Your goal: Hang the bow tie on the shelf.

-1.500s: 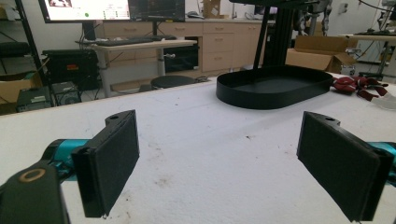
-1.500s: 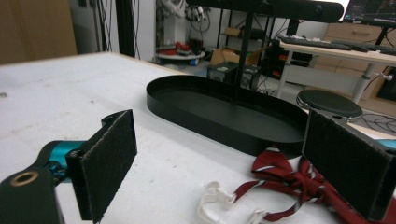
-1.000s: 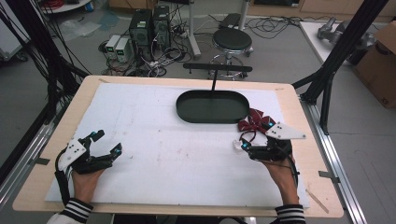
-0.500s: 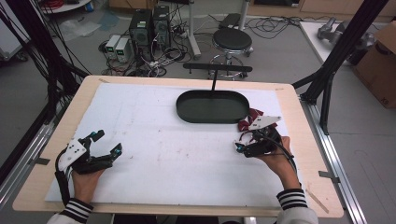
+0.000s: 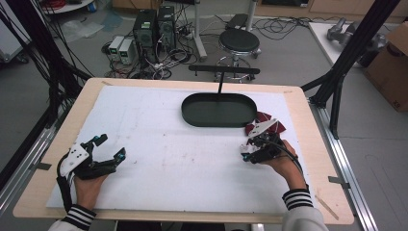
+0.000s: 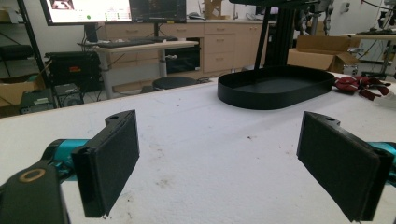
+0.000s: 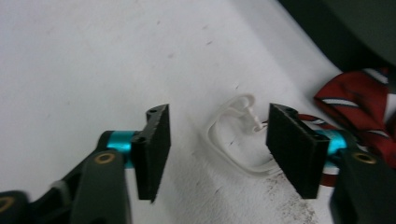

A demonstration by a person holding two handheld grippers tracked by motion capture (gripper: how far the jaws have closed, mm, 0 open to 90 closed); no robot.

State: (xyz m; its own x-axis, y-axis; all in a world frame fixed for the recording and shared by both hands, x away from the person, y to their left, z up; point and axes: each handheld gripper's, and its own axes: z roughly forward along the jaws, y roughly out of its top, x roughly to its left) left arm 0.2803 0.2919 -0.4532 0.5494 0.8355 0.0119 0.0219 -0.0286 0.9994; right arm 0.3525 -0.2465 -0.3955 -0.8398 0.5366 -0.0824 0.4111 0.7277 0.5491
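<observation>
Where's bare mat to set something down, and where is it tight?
Free: the wide white mat between the left gripper and the right gripper, in front of the black tray, whose floor is also bare. Crowded: the right edge, where the red striped cloth and white clip sit beside the tray at the right gripper's jaws.

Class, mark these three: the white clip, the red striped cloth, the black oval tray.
white clip (image 7: pixel 224 149), right gripper view, on its curved side.
red striped cloth (image 7: pixel 359 100), right gripper view, on a fold.
black oval tray (image 5: pixel 192 119), high view, on its near rim.
</observation>
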